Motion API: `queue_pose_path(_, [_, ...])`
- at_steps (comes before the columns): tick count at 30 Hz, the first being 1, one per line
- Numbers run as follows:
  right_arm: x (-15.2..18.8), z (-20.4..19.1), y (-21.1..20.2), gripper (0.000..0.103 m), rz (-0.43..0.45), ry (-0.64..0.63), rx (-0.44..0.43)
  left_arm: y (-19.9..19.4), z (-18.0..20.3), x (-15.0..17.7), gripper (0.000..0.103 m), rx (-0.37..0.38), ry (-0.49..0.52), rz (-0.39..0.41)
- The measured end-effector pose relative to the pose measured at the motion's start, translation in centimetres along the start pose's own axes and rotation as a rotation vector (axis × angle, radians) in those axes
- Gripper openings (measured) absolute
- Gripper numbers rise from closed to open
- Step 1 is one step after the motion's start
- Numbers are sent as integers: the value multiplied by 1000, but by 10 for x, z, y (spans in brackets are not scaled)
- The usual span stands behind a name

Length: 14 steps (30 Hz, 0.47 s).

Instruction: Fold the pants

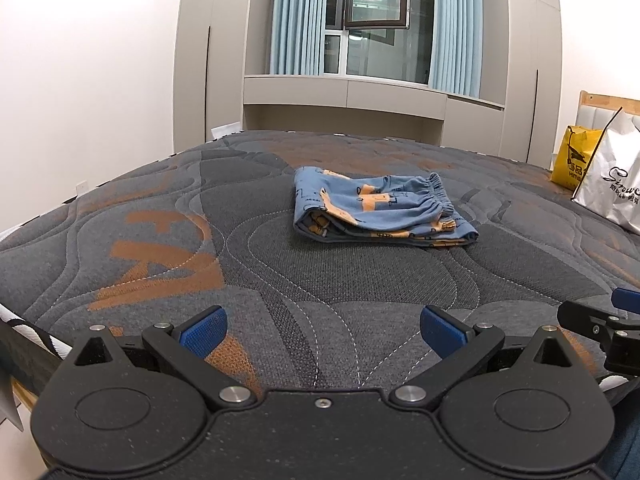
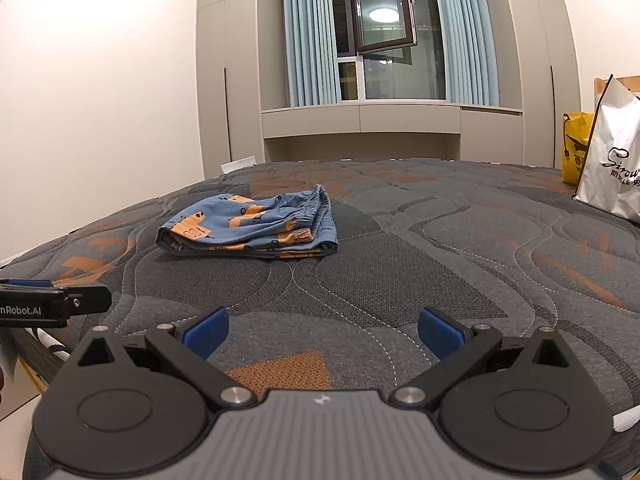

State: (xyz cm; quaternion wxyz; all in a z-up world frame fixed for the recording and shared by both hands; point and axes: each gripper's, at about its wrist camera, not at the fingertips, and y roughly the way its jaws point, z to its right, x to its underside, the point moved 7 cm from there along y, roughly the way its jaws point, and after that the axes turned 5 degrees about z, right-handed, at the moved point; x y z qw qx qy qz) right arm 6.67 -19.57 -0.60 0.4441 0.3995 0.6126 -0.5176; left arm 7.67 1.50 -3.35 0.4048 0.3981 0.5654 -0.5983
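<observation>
Small blue pants with an orange print (image 1: 376, 208) lie folded in a flat stack on the grey and orange quilted mattress (image 1: 320, 280), elastic waistband to the right. They also show in the right wrist view (image 2: 252, 226), left of centre. My left gripper (image 1: 323, 330) is open and empty, low over the near part of the mattress, well short of the pants. My right gripper (image 2: 323, 332) is open and empty too, beside the left one. The right gripper's tip shows at the right edge of the left wrist view (image 1: 600, 320).
A white shopping bag (image 1: 612, 184) and a yellow bag (image 1: 572, 160) stand at the mattress's far right edge. Beyond the bed are grey cabinets, blue curtains and a window (image 1: 376, 20). A white wall runs along the left.
</observation>
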Motion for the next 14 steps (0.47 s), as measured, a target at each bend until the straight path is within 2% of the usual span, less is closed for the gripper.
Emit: queue_pose_path(14, [2,1,14,103,-20,2,-4,12,3,-1,102,21,2,-2])
